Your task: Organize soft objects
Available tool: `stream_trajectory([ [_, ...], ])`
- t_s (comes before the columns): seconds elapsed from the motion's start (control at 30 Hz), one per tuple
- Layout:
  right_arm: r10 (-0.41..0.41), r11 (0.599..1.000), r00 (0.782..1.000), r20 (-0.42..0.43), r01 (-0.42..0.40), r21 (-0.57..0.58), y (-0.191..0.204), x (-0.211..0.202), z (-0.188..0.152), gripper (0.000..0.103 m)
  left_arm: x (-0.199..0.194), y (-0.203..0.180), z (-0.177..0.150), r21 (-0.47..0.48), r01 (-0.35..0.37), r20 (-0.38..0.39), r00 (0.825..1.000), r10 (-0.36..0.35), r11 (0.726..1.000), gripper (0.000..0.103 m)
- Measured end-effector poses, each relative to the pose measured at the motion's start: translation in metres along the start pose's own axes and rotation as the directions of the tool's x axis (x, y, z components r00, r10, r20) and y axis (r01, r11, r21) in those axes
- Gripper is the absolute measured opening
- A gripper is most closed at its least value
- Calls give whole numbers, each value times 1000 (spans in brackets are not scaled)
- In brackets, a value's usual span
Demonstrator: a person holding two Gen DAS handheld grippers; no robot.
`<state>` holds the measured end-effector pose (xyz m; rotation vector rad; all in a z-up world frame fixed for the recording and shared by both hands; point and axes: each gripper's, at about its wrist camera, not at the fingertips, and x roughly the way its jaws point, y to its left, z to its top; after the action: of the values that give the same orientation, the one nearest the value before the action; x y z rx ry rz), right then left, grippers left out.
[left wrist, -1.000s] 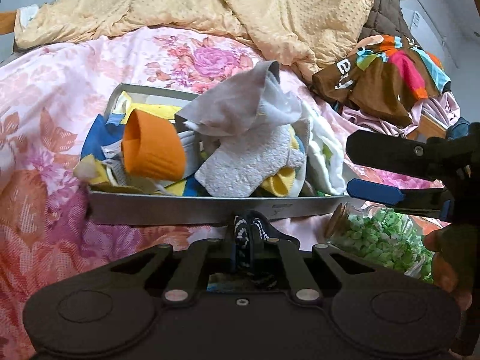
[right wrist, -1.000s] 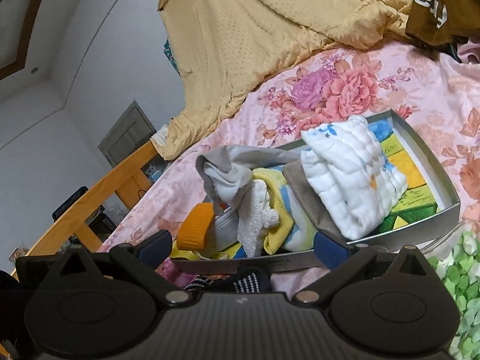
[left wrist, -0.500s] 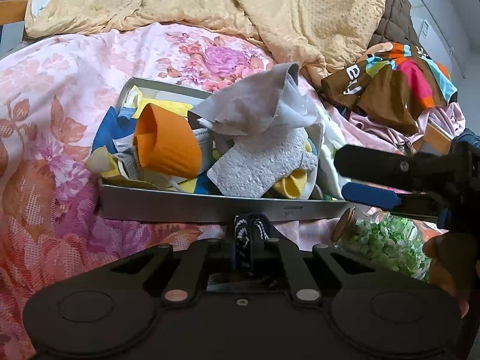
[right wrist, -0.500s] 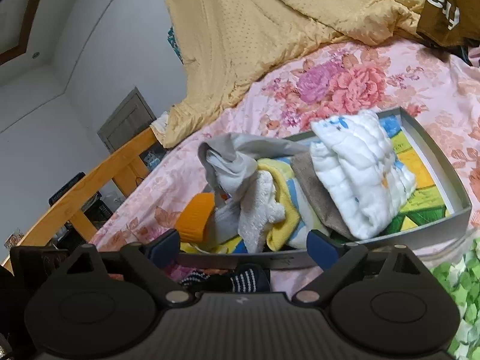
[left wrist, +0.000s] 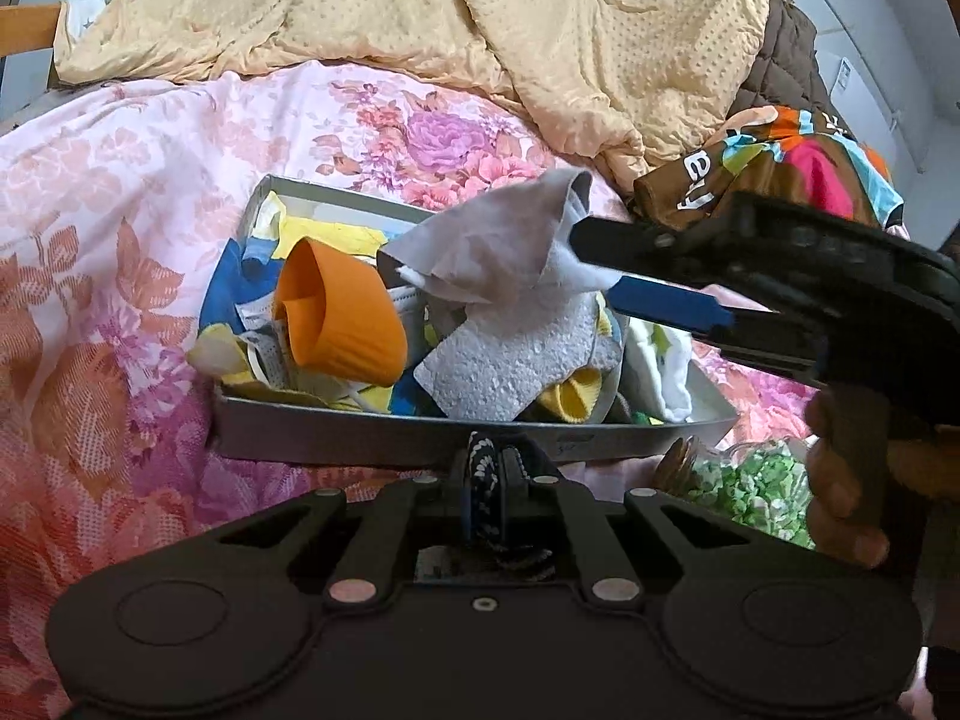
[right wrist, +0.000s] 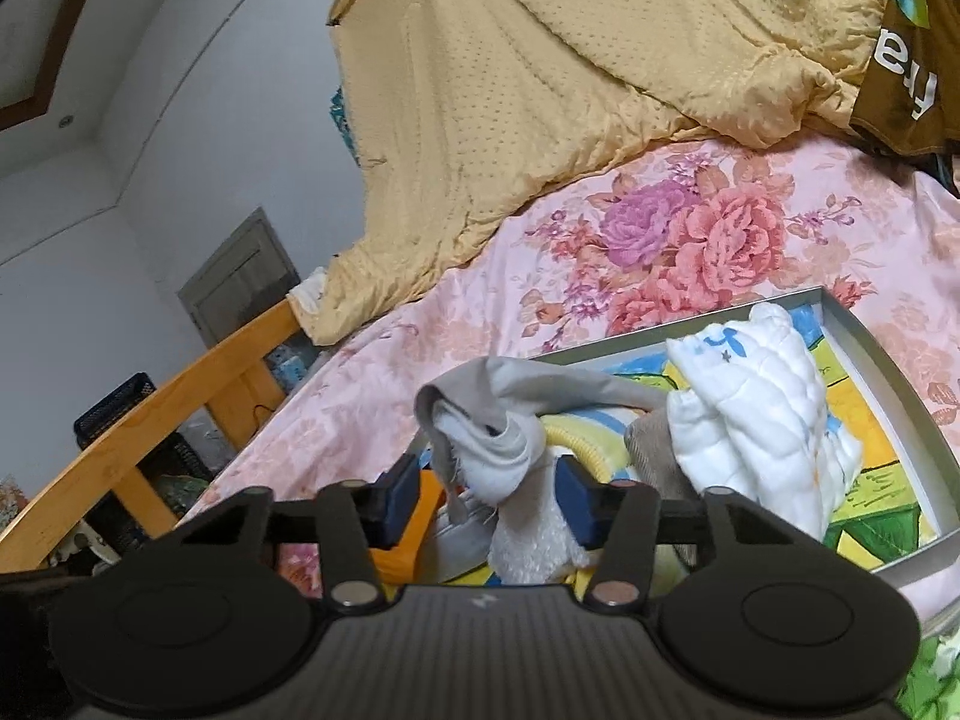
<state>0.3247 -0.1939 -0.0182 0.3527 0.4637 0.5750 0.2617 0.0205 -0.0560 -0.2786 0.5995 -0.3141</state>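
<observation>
Two grippers are mine to run. My right gripper has its fingers spread either side of the grey cloth, not yet pinching it. My left gripper is clamped on a black-and-white sock, low in front of the tray. The cloth sits crumpled atop the heap in the tray on the bed, with a peaked fold standing up and a white lining showing. I judge it light, limp and easily snagged on the towel beneath, so I'd grip the raised fold where the layers bunch. An orange cup-shaped piece lies just beside it.
</observation>
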Motion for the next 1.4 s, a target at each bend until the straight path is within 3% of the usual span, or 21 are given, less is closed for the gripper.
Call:
stream_trajectory([
  [0.23,-30,999,999,-11,30,-20,6,9,3,14,-9,-2,8,-9,12,20,1000,-12,1000,7],
  [0.33,-37,999,999,-8,37,-39,8,8,1,4,-11,-3,13,-17,14,30,999,-13,1000,7],
  [0.6,2,999,1000,-23,-3,-39,11,-1,-1,1,-18,-2,27,-31,1,60,998,1,1000,7],
  [0.83,32,997,999,-2,-32,-65,27,-13,16,1,-29,-5,69,26,18,95,995,-21,999,7],
  [1.07,47,996,998,48,-43,-77,42,-22,54,1,-43,-7,131,83,34,112,993,-43,996,7],
  [1.4,45,989,993,110,-29,-145,60,-10,118,1,-32,-2,189,53,34,261,964,-47,998,7],
])
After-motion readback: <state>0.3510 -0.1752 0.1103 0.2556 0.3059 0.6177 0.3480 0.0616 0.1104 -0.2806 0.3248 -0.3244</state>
